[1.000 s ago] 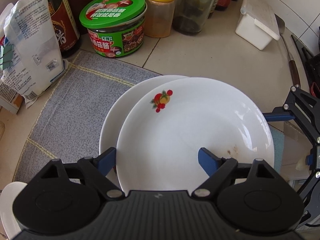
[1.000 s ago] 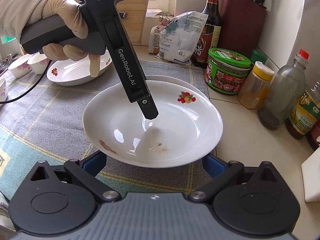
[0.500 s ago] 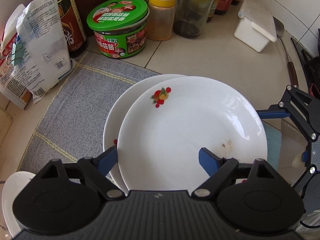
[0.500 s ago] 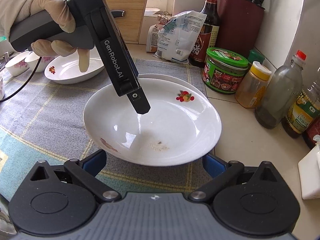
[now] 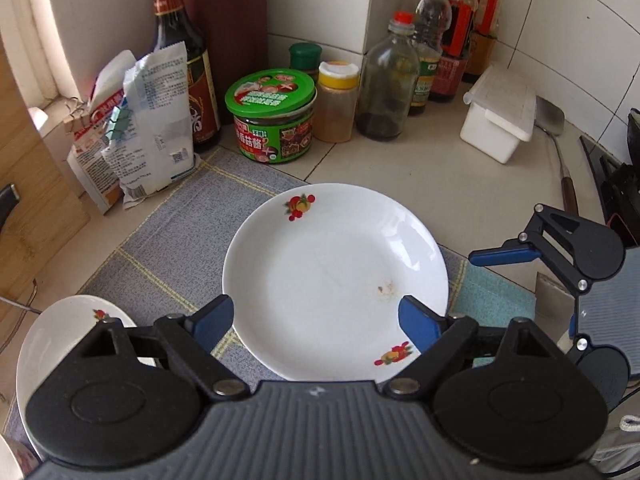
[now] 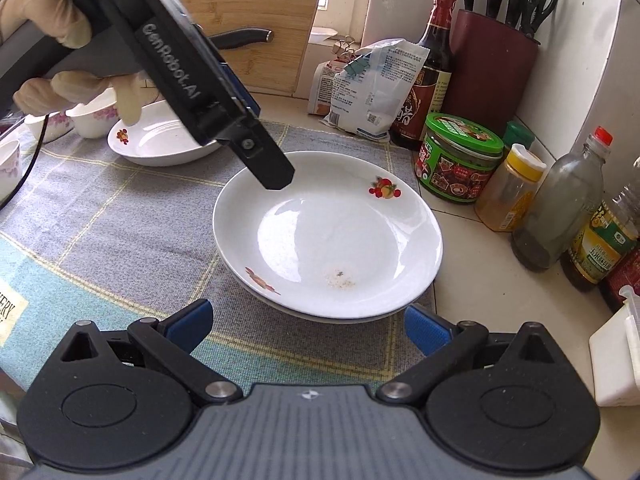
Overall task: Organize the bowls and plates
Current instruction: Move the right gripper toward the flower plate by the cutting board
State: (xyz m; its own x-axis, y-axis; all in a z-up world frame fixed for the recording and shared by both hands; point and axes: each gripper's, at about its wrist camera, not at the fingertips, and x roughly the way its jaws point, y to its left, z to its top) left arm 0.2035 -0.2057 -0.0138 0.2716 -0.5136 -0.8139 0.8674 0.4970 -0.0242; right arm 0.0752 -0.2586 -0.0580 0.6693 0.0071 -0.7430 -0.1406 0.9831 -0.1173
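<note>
plates (image 6: 328, 236): two stacked on mat (image 6: 120, 216), between both tools | left tool (image 5: 310, 322): jaws apart, just been widening, nothing gripped, above plates | right tool (image 6: 306, 320): released, plates just ahead | bowl (image 6: 160, 140): beyond left tool

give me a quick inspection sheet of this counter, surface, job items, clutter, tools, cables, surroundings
surface: tiled counter partly covered by a grey checked cloth.
job's things: two white plates stacked, the top one with crumbs; another plate and small flowered bowls further back.
clutter: green-lidded jar, yellow-capped spice jar, sauce bottles, paper bags, white lidded box.
grippers: left tool open above the stack, jaws just been opening, nothing between them; right tool open, empty, short of the stack.
cables: one dark cable over the cloth.
surroundings: tiled wall, knife block, wooden board.
</note>
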